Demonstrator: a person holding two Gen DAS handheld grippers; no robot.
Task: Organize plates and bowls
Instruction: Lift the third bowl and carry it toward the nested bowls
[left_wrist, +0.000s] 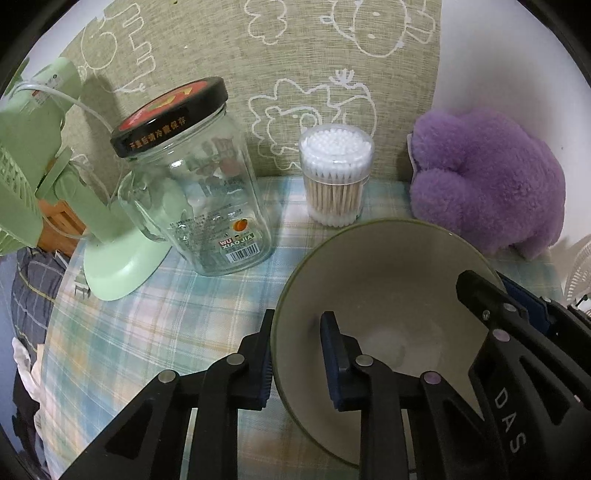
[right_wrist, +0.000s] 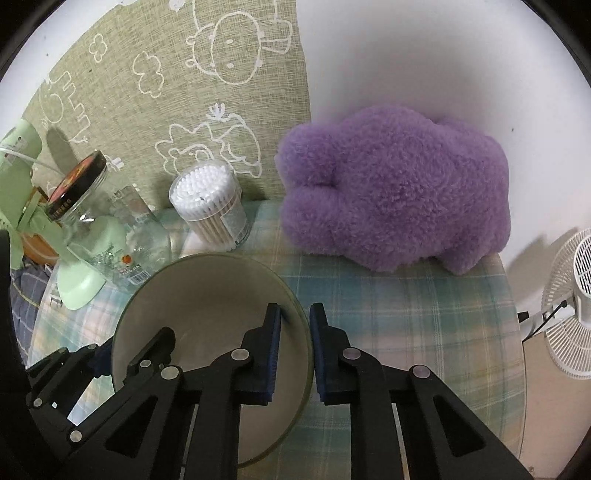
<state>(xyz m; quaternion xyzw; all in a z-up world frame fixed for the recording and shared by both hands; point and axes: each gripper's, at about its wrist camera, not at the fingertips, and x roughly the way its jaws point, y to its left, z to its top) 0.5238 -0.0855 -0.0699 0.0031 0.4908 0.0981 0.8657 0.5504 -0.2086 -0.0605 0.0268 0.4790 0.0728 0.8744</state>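
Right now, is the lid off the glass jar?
No, the glass jar stands on the checked cloth with its black lid closed on top, beside the green fan base.

The rim of the bowl (right_wrist: 207, 295) is straddled by the right gripper (right_wrist: 295, 354). The opposite rim is straddled by the left gripper (right_wrist: 122, 354).

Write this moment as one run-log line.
left gripper: astride bowl rim | right gripper: astride opposite rim | jaws: not closed | bowl: on tablecloth
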